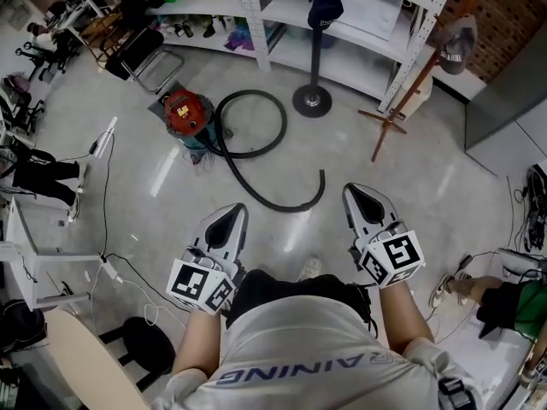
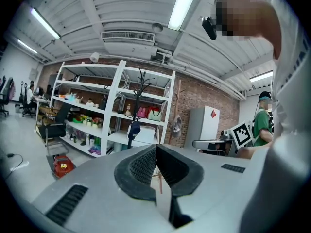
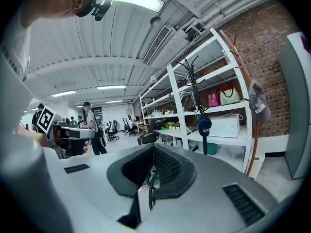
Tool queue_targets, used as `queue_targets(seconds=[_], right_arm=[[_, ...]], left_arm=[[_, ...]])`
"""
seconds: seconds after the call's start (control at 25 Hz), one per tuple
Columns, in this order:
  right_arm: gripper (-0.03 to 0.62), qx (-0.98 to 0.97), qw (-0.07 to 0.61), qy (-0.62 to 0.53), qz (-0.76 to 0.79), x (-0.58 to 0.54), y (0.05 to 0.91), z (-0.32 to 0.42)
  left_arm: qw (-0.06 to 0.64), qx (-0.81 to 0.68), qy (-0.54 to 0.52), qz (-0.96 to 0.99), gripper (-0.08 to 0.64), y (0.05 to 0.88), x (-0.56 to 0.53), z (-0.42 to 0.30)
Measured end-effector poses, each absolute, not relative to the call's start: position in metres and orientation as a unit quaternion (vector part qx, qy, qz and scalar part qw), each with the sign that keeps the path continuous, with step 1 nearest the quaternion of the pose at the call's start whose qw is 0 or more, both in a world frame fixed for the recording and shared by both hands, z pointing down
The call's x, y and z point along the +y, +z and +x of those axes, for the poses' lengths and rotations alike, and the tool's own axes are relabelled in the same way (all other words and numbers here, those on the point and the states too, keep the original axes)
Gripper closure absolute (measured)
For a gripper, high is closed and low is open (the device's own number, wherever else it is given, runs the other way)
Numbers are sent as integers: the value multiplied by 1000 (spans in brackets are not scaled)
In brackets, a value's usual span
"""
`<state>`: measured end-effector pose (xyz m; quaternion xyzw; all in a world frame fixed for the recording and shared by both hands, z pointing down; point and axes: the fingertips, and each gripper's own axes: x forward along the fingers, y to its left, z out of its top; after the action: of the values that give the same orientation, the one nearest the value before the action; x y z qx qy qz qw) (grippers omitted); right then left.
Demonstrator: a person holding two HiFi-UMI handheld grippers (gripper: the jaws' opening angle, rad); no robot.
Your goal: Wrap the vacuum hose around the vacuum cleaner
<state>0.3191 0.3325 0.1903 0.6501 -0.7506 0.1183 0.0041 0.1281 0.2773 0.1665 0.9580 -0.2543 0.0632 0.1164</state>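
Nearest me, the left gripper (image 1: 233, 215) and right gripper (image 1: 355, 193) both have their jaws pressed together on nothing. Beyond them the black vacuum hose (image 1: 282, 208) lies in a loose loop on the floor. It runs back to the red vacuum cleaner (image 1: 186, 114), which stands near the white shelving (image 1: 256, 24).
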Motion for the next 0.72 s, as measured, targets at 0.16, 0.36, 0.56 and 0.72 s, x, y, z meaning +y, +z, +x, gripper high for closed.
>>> queue_targets(seconds=[0.16, 0.36, 0.56, 0.72], right_arm=[[581, -772, 8, 122, 624, 298, 196, 311], [581, -790, 21, 116, 602, 258, 198, 292], [581, -789, 13, 127, 601, 216, 191, 280], [581, -778, 16, 132, 614, 174, 191, 283]], left_arm=[[122, -282, 61, 950, 543, 170, 254, 121], [128, -298, 50, 945, 543, 176, 217, 105], [129, -294, 35, 947, 543, 178, 167, 95], [127, -284, 38, 950, 543, 181, 121, 91]])
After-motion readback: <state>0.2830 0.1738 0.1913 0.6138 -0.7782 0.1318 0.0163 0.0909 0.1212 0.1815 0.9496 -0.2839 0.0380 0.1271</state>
